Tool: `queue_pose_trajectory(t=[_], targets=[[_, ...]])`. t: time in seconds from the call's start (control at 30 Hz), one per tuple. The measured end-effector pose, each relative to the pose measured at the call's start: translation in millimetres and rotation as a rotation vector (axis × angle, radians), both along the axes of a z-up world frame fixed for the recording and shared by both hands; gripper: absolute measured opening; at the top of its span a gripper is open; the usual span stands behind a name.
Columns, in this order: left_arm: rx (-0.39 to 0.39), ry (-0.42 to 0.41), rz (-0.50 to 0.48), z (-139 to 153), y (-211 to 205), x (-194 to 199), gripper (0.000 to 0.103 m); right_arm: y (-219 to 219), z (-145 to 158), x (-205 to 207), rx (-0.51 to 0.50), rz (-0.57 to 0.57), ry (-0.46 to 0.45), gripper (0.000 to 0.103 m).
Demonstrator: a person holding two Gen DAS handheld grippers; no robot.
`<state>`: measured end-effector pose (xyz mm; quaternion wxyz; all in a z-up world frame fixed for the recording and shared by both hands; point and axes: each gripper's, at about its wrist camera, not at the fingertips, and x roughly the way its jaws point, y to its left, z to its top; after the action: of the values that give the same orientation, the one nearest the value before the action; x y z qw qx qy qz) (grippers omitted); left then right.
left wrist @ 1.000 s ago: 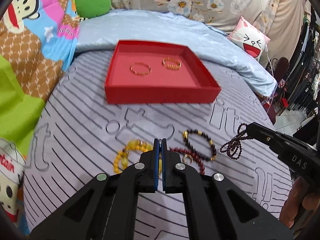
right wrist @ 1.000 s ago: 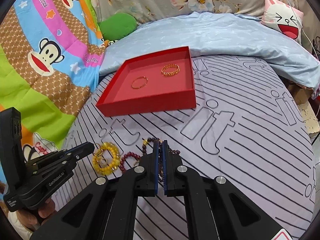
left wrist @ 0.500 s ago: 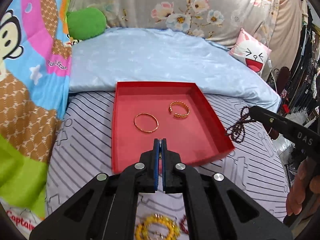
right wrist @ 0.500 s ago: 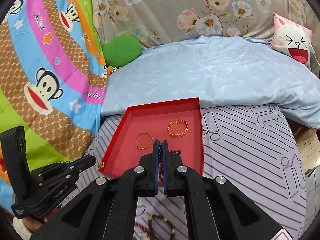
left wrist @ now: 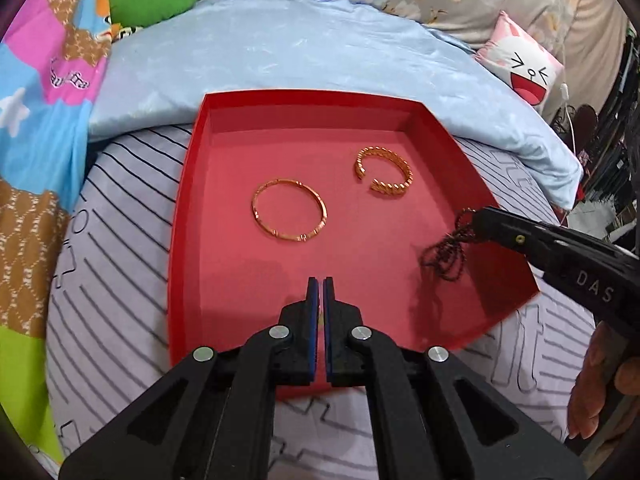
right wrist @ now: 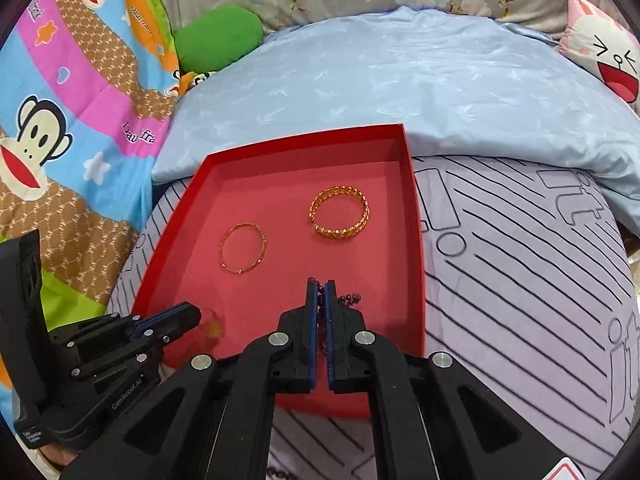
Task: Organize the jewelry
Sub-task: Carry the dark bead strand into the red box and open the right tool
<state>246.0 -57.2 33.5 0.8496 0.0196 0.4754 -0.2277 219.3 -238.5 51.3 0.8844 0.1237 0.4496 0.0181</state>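
Dangling straight down over the red tray (left wrist: 188,216), the dark bead strand (left wrist: 448,254) stays pinched in the right tool (right wrist: 319,290).

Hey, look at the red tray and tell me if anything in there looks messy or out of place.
Nothing stands out. In the red tray the thin gold bangle and the braided gold cuff lie flat and apart. The right gripper holds a dark bead strand dangling over the tray.
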Motion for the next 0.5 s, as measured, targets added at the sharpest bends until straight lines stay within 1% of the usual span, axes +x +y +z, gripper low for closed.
queue_pose_trajectory(t=[0.03,0.07,0.1,0.13,0.17,0.2,0.23,0.27,0.37,0.5], targets=[[-0.002,0.002,0.008,-1.1,-0.3,4.7,0.003,-1.1,-0.8,6.1,0.010,-0.008,-0.014,0.007],[-0.007,0.001,0.011,-1.1,-0.3,7.9,0.003,-2.4,-0.5,10.9,0.011,-0.019,-0.024,0.012],[-0.012,-0.005,0.019,-0.6,-0.4,12.0,0.003,-3.3,0.0,14.0,0.012,-0.025,-0.032,0.019],[-0.011,-0.011,0.027,0.0,-0.4,15.6,0.008,-5.7,2.3,17.6,0.016,-0.038,-0.050,0.024],[-0.010,-0.018,0.036,1.3,0.0,18.7,0.013,-8.3,5.1,18.0,0.020,-0.053,-0.067,0.033],[-0.013,-0.025,0.045,2.8,1.3,20.4,0.025,-11.0,8.1,17.1,0.025,-0.066,-0.084,0.038],[-0.019,-0.037,0.059,4.8,3.3,21.3,0.036,-12.9,10.1,16.9,0.027,-0.074,-0.092,0.039],[-0.025,-0.050,0.067,6.6,5.4,21.4,0.039,-14.6,11.0,15.5,0.026,-0.081,-0.097,0.040],[-0.027,-0.064,0.086,8.5,11.0,22.1,0.044,-16.4,9.9,6.5,0.017,-0.086,-0.097,0.040],[-0.042,-0.061,0.111,9.9,20.4,19.6,0.047,-13.3,7.4,-8.4,0.009,-0.085,-0.090,0.040]])
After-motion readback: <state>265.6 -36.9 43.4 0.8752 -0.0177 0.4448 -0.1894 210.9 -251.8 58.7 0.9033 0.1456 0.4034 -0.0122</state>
